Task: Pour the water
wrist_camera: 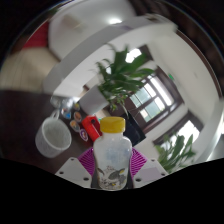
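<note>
Room first: it's tilted hard in my view, a pale wall across the upper left of the frame, bright windows (160, 100) at right, a big leafy plant (125, 75) in the centre and a second plant (178, 150) lower right. Below that, the desk (70, 130) runs through the left middle, light and smooth, cluttered with small items I can't make out, one of them red.

On it, at left centre, a white cup (52, 135), open mouth showing, well apart from my fingers. That's my likely pour target.

Now the bottle (112, 160), bottom centre, yellow cap, clear plastic. My hand-held gripper (112, 172) looks clamped on its body, pink pads either side. I'd judge it light, thin-walled, a bit slippery, and it'll crush if squeezed, so mid-body is the right hold. The cap looks on, so no pouring yet.
</note>
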A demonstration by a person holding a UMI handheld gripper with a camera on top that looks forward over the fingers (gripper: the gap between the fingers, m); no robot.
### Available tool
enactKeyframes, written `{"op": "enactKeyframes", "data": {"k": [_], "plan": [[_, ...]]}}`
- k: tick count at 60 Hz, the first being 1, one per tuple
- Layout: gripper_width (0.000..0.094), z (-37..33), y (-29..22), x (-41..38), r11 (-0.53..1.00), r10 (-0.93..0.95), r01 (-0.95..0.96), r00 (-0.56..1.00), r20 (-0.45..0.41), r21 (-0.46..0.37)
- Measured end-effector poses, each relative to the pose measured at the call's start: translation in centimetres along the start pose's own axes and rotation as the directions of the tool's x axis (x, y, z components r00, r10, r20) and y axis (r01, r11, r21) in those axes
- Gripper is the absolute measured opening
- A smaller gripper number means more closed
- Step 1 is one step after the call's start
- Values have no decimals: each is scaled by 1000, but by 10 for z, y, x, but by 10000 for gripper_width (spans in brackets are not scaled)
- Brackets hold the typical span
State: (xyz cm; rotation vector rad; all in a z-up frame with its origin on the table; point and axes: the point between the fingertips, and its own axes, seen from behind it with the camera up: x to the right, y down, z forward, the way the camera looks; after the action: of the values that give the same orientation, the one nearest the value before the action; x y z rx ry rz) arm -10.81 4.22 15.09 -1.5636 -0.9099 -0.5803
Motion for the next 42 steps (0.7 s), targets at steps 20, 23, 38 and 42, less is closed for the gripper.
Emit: {"op": "enactKeyframes", "data": {"k": [20,23,38,42], "plan": [[414,3,46,-8,624,776,-778,608,170,-66],[413,5,56,-12,598,795,-799,580,177,-67],[427,15,74,-40,613,780,-790,603,169,-13],[425,12,71,-38,617,777,-787,609,157,-6]]}}
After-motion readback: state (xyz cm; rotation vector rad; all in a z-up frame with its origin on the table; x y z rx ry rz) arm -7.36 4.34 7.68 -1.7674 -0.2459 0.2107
